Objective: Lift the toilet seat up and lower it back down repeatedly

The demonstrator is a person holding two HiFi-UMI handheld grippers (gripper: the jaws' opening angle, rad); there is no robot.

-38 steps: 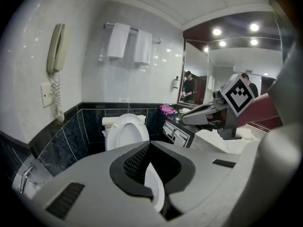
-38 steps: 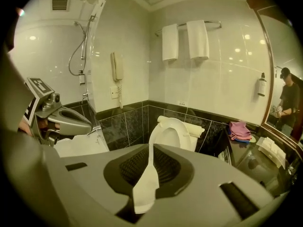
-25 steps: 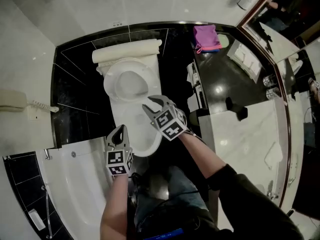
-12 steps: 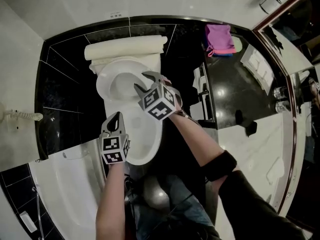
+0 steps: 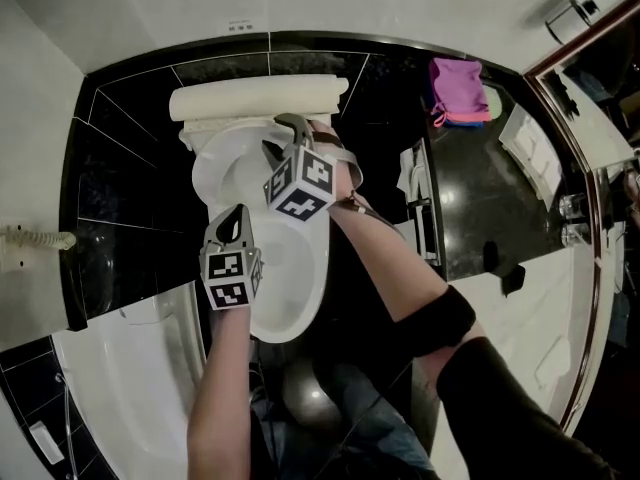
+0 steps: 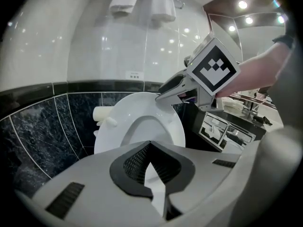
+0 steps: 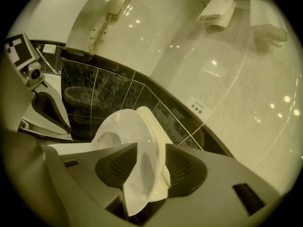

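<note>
The white toilet seat [image 5: 222, 168] stands raised above the bowl [image 5: 285, 298], with the cream lid [image 5: 255, 100] behind it. My right gripper [image 5: 280, 134] is at the seat's top edge. In the right gripper view the seat rim [image 7: 128, 131] and lid [image 7: 154, 126] run between the pads of my right gripper [image 7: 150, 148]. Its jaws have just been opening and stand wide, not pressing. My left gripper [image 5: 238, 216] hovers over the bowl's left rim with its tips together, nothing in it. The left gripper view shows my left gripper [image 6: 150, 143] facing the upright seat [image 6: 109, 126] and my right gripper [image 6: 163, 90].
A bathtub corner [image 5: 120, 368] lies at lower left. A dark counter [image 5: 470, 198] with a pink cloth [image 5: 458, 90] runs along the right. A wall phone [image 7: 113, 6] hangs on the left wall and towels [image 7: 218, 11] hang above the black tiles [image 5: 120, 188].
Both grippers have moved up the picture toward the back of the toilet. My right gripper has rolled and gone from the bowl's right rim to the raised seat's top edge.
</note>
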